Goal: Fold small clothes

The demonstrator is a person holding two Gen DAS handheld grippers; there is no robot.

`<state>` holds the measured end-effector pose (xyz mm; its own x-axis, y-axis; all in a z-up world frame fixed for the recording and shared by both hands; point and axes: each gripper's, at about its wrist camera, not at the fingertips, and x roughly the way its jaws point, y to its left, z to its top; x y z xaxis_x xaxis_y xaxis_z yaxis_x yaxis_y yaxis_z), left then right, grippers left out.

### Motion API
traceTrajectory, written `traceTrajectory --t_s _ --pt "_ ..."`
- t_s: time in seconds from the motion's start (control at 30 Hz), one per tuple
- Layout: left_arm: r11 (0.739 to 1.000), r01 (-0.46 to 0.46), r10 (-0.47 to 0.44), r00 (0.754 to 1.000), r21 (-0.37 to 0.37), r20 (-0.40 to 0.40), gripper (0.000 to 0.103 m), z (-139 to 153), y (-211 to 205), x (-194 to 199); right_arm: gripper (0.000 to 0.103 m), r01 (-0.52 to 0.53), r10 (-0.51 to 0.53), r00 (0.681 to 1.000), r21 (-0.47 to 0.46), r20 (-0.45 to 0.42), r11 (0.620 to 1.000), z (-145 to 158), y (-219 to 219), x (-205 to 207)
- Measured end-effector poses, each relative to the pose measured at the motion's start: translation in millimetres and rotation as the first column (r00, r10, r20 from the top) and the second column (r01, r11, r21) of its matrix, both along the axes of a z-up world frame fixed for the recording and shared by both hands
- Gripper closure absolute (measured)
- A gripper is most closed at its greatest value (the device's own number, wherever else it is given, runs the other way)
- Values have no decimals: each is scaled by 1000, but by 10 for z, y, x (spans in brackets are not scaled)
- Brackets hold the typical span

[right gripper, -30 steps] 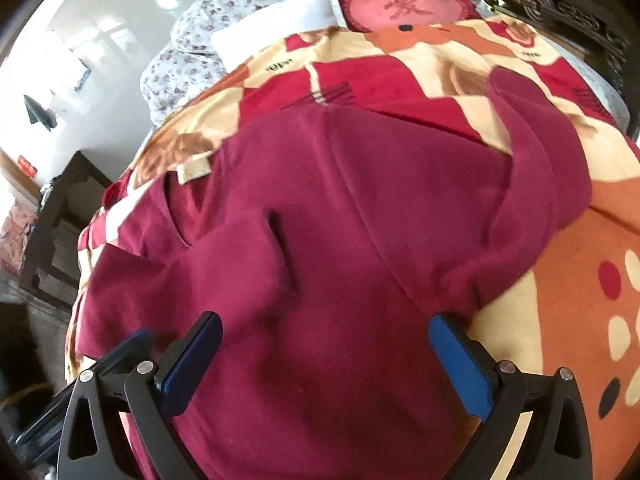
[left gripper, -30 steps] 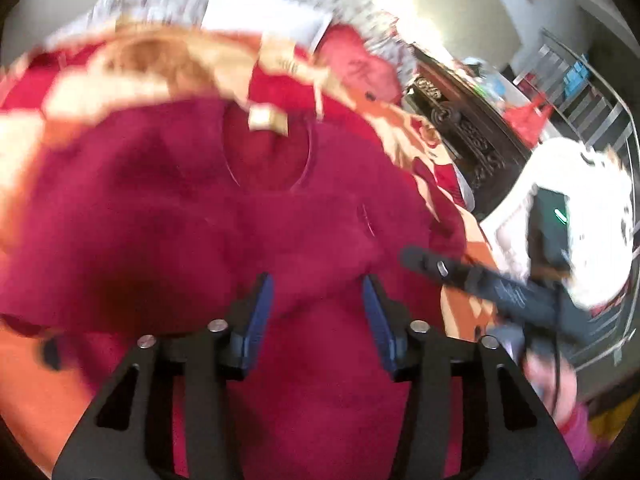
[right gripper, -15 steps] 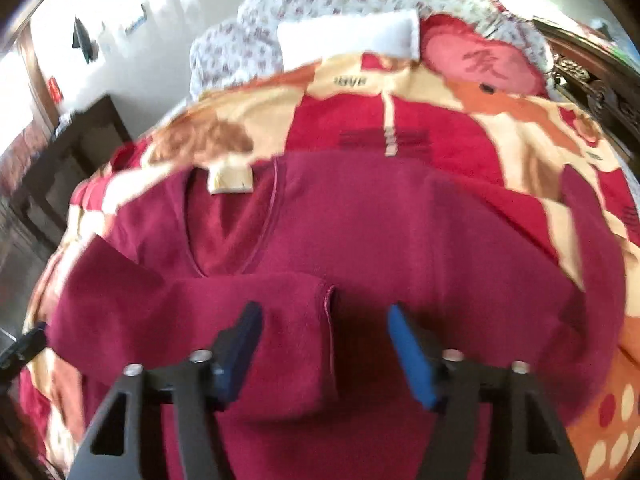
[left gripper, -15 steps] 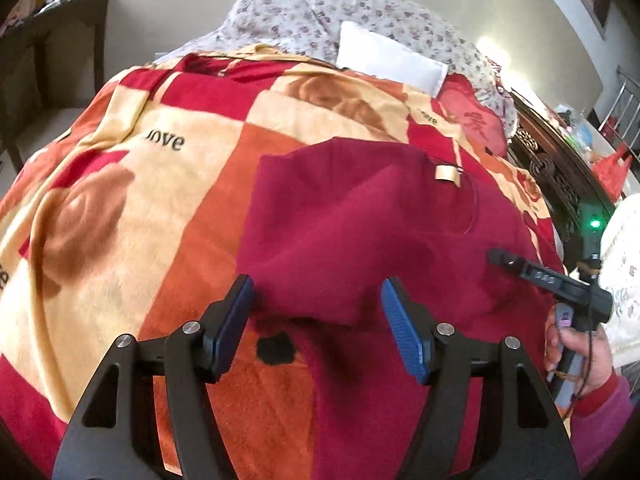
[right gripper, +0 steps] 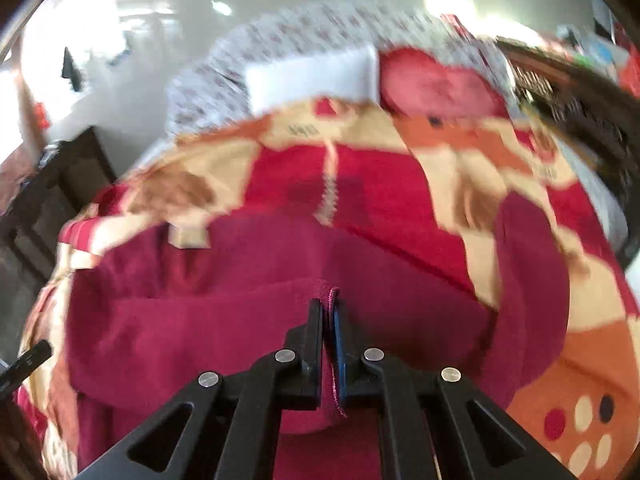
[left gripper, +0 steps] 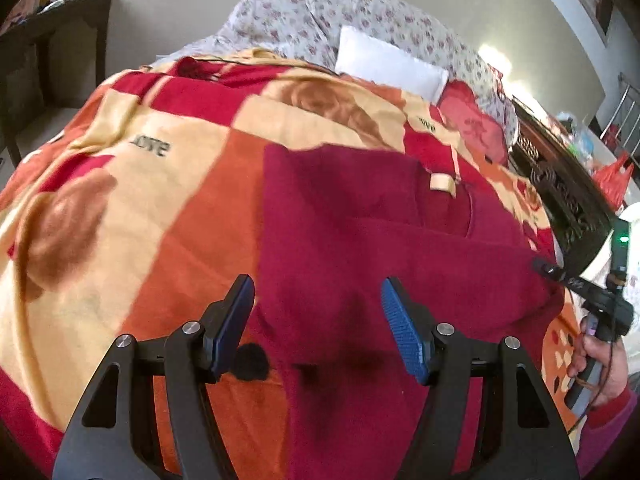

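Now that the right gripper (right gripper: 329, 320) has clenched the sweater (left gripper: 360, 240) sleeve cuff (right gripper: 331, 294), left gripper (left gripper: 318, 320) gaping, folding proceeds.

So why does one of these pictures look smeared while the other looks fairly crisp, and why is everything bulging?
Right wrist view: motion blur smears the pillows and blanket, though the right gripper, jaws shut on the maroon sweater's sleeve, stays sharp. Left wrist view: mostly crisp, the open left gripper casting a dark shadow on the sweater; window glare upper right. The fisheye lenses bow both pictures.
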<state>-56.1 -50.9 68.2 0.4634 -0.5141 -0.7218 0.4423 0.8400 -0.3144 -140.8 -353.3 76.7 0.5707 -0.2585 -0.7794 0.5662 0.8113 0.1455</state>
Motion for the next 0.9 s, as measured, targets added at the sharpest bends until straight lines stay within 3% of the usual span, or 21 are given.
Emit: traceTrajectory --t_s 0.1,0.23,0.43,0.57,0.63,0.73,0.83,0.9 --pt "999 -6 6 1000 42 10 37 -56 -81 48 99 26 -26 1000 9 -3 1000 -63 -44 -68" --pt "996 -33 34 999 78 -7 37 -157 -123 197 99 87 -87 996 -71 -5 994 31 -88 -164" --pt "992 -59 65 997 108 -45 37 -322 -222 403 96 47 -47 999 -6 -19 999 -29 -130 -122" --pt "989 -77 85 995 128 -59 37 -395 -241 476 95 112 -115 991 36 71 993 132 -202 -356" --pt "988 -77 86 995 137 -57 37 -425 -267 491 95 54 -56 993 25 104 998 175 -108 -355" --pt "985 -76 83 996 155 -39 37 -448 -319 494 95 -11 10 998 15 54 1000 65 -5 -193" --pt "983 -80 87 996 167 -35 37 -473 -353 507 95 11 -11 1000 15 3 1000 -141 -85 -59" --pt "981 -79 86 996 177 -33 37 -456 -365 510 96 28 -29 999 41 26 999 -213 -173 -34"
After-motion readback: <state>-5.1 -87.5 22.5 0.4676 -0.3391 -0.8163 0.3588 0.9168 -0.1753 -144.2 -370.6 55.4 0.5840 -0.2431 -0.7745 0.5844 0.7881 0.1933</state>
